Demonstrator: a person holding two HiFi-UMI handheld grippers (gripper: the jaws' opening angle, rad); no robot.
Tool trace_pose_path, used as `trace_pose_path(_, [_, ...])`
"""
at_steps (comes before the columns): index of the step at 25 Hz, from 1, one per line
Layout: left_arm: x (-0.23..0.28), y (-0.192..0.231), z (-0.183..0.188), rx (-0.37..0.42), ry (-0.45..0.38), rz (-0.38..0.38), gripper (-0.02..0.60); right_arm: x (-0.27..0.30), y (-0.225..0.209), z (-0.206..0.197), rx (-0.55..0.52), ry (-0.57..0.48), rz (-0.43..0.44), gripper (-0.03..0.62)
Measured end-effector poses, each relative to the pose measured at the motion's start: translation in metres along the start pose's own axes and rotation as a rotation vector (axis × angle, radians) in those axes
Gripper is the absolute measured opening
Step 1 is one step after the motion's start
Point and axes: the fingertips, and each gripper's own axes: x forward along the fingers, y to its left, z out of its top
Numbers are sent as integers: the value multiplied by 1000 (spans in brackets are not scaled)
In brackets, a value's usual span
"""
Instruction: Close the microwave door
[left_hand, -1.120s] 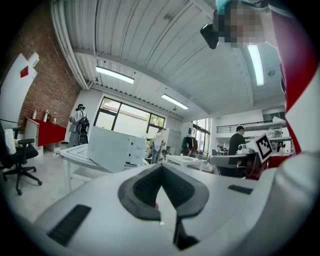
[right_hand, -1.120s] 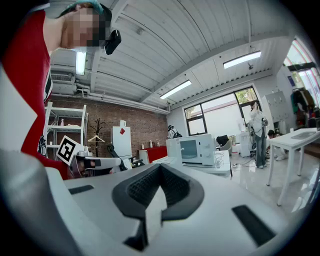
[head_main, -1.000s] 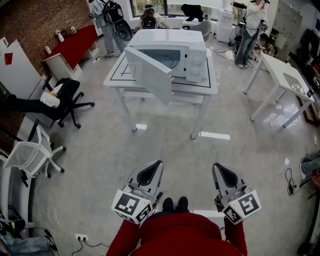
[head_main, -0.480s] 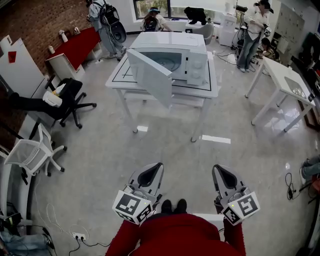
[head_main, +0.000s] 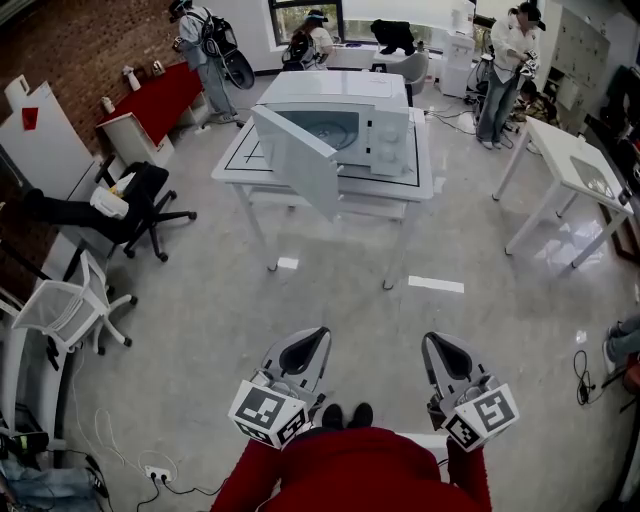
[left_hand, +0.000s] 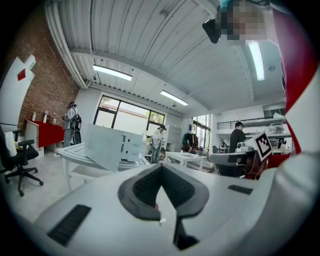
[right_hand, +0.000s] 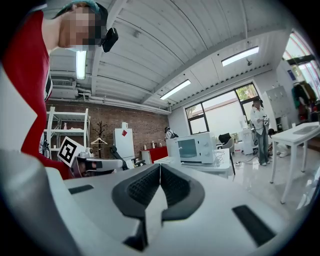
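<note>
A white microwave (head_main: 372, 118) stands on a white table (head_main: 415, 187) far ahead in the head view. Its door (head_main: 296, 161) hangs wide open, swung out to the left and front. The left gripper view shows the same door (left_hand: 104, 147) edge-on, and the right gripper view shows the microwave (right_hand: 196, 148) on its table. My left gripper (head_main: 310, 344) and right gripper (head_main: 437, 347) are both held low near my body, well short of the table. Each has its jaws shut with nothing between them.
A black office chair (head_main: 140, 205) and a white chair (head_main: 62, 308) stand at the left. A second white table (head_main: 570, 170) is at the right. People stand at the back by the windows. A red cabinet (head_main: 158, 100) lines the brick wall.
The microwave table sits slightly higher and farther up the head view than a second ago. Both grippers have sunk a little in the frame and stay shut.
</note>
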Motion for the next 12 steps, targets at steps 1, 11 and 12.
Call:
trace_pose_path(1, [2,-1,0,3,-1,2,9,-1,-3,1,-1,-1,0,14])
trace_pose_path(11, [23,-8,14,52,-26,40,9,-15,-29,11,-7,-34,11,15])
trace_pose_path(12, [25,-9,16,58,-26,45,9,-18,-31,12,-5,-37,12,15])
